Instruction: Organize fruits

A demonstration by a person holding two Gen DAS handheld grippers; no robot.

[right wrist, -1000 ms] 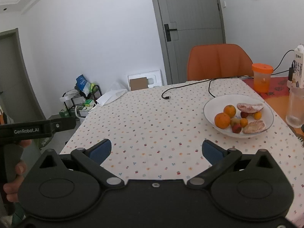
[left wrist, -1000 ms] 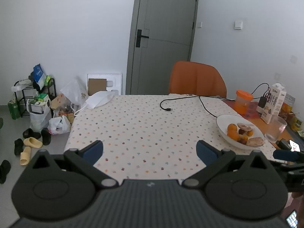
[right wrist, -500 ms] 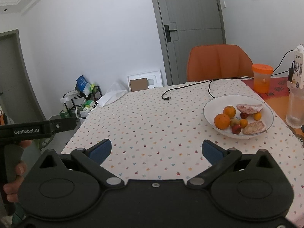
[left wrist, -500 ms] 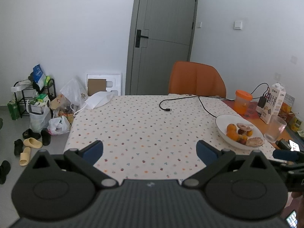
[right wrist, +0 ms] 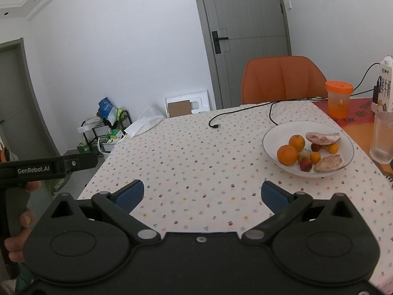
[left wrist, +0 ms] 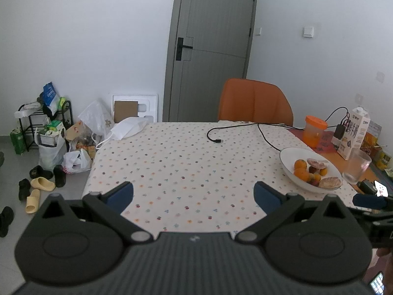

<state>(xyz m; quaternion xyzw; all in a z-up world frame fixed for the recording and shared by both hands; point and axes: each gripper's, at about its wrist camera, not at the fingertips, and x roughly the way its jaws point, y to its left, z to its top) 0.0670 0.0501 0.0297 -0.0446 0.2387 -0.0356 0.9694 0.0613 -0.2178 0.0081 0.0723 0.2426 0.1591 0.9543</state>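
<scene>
Both grippers spread wide and empty above the near edge of the table (right wrist: 196, 152). Left gripper (left wrist: 193, 194) over bare dotted cloth, blue pads (left wrist: 120, 194) well apart. Right gripper (right wrist: 201, 195) likewise, nothing between its pads (right wrist: 130, 194).

Fruit piled in a white bowl (right wrist: 272, 135) on the right side of the table, well apart from both tools, far right of the right gripper. In the bowl: two oranges (right wrist: 287, 154) on the left, touching; small orange and red fruits (right wrist: 306, 165) in the middle; two peeled pinkish segments (right wrist: 329, 163), one far, one near. Same bowl (left wrist: 287, 157) seen at the right in the left wrist view.

Just right of the bowl, a clear glass (right wrist: 383, 136). Farther off, an orange-lidded jar (right wrist: 338, 99) and a milk carton (right wrist: 386, 83) on a red mat. Black cable (right wrist: 245, 113) trailing across the far part of the cloth, plug end lying left of the bowl. Orange chair (right wrist: 282, 78) at the far edge, grey door (right wrist: 248, 36) behind.

At the left of the right wrist view, a hand (right wrist: 22, 218) wrapped round the left tool's handle.
</scene>
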